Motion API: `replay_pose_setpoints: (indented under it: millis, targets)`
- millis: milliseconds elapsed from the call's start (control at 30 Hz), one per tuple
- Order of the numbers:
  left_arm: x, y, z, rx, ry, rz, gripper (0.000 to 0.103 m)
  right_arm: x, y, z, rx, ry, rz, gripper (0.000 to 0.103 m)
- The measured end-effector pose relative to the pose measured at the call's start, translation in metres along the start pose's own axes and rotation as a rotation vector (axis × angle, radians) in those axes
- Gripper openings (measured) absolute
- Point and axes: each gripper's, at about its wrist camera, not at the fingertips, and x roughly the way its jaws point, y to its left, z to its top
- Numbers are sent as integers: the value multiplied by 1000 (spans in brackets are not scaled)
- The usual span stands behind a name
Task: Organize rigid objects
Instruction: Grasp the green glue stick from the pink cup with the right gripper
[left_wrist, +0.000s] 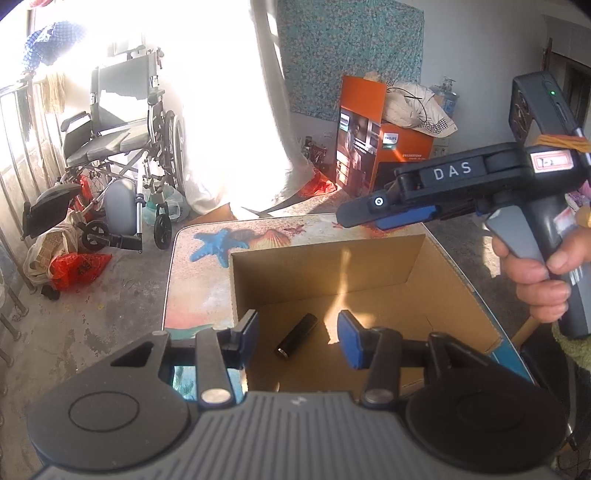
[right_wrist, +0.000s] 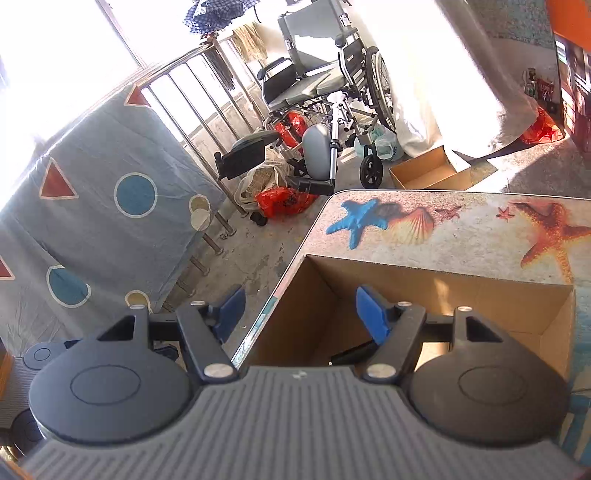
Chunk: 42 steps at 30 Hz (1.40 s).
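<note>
My left tool (left_wrist: 297, 338) stood part open with nothing between its blue pads, hanging over the near side of the cardboard box (left_wrist: 384, 269) so that anything let go there would land inside rather than on the surface (left_wrist: 199, 273). Below the gap, a dark cylinder (left_wrist: 295, 335) lay on its side on the box floor, apart from both pads; I judged it already put away. My right tool (right_wrist: 299, 314) was open wider and also empty, its left pad out past the surface edge and its right pad over the box's left wall, held high, I think, to clear the rim. The box sat on the starfish-printed surface, close to its corner, within reach of both hands.
</note>
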Motion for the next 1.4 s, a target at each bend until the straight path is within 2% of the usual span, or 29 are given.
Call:
replay_pose_setpoints:
  millis: [100,300,400,500,667,767,867,1167,1400]
  targets:
    - [-27,-4,-25,-8,-14,-22,48,-53,14,-37,-7,-65,7,67]
    - [-38,-4,-84,-27,41,-51,48,-109,18,-124,80,-108,68,62]
    - [-34,-6,-112,-23,84,-45,48,-115,19,-164,136,-103,104,56]
    - [-22,-11,-134,-17,131,-49,48,-105,20,-212,186,-70,93,50]
    - [4,-28,-164,56,178,-33,37,-75,13,-269,323,1,81,38]
    - [15,-40,-169,141,179,15,30,-59,12,-280,360,21,68,33]
    - [28,-49,-175,205,193,20,26,-40,14,-277,346,42,32,30]
    - [53,-49,-183,227,250,8,26,-1,17,-270,310,122,-21,30]
    - [66,-46,-181,244,252,4,26,18,17,-269,306,160,-41,31]
